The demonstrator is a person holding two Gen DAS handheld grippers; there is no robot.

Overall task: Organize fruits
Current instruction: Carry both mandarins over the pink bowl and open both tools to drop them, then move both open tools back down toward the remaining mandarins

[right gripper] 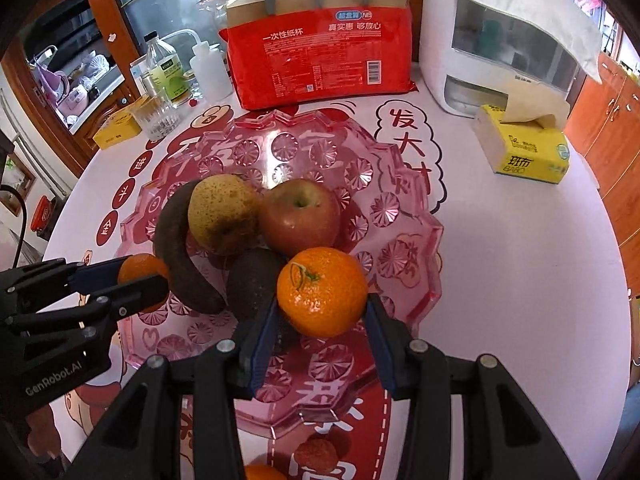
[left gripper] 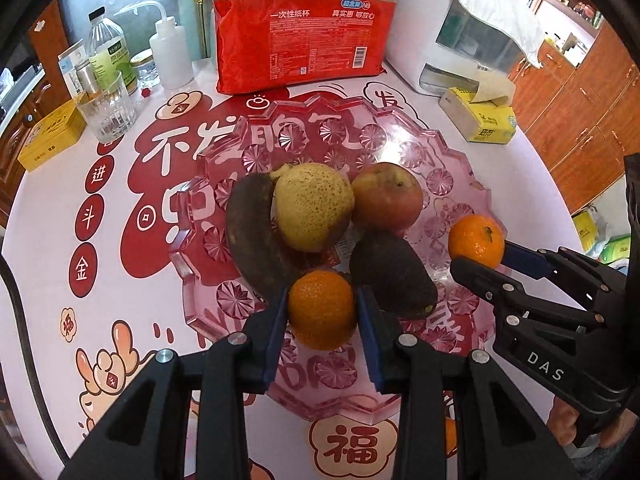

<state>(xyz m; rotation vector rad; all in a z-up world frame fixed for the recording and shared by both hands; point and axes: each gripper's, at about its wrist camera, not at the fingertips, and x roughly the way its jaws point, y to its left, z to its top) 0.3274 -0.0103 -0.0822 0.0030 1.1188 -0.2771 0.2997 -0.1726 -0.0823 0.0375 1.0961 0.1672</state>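
Observation:
A pink glass fruit bowl (left gripper: 400, 136) (right gripper: 400, 216) holds a blackened banana (left gripper: 252, 236) (right gripper: 176, 240), a speckled pear (left gripper: 312, 204) (right gripper: 224, 212), a red apple (left gripper: 388, 196) (right gripper: 300, 216) and a dark avocado (left gripper: 392, 272) (right gripper: 252, 284). My left gripper (left gripper: 322, 312) (right gripper: 140, 276) is shut on a mandarin (left gripper: 322, 308) (right gripper: 138, 270) over the bowl's near side. My right gripper (right gripper: 322, 312) (left gripper: 480, 252) is shut on another mandarin (right gripper: 322, 292) (left gripper: 476, 240) over the bowl's right side. A lychee (right gripper: 316, 454) and an orange fruit (right gripper: 260, 474) lie on the table in front of the bowl.
Behind the bowl stand a red pack of paper cups (left gripper: 300, 36), a white dispenser (left gripper: 460, 32), a yellow tissue box (left gripper: 484, 120), a glass tumbler (left gripper: 106, 112), bottles (left gripper: 108, 48) and a yellow tin (left gripper: 52, 136). The round table (right gripper: 520, 280) drops off at right.

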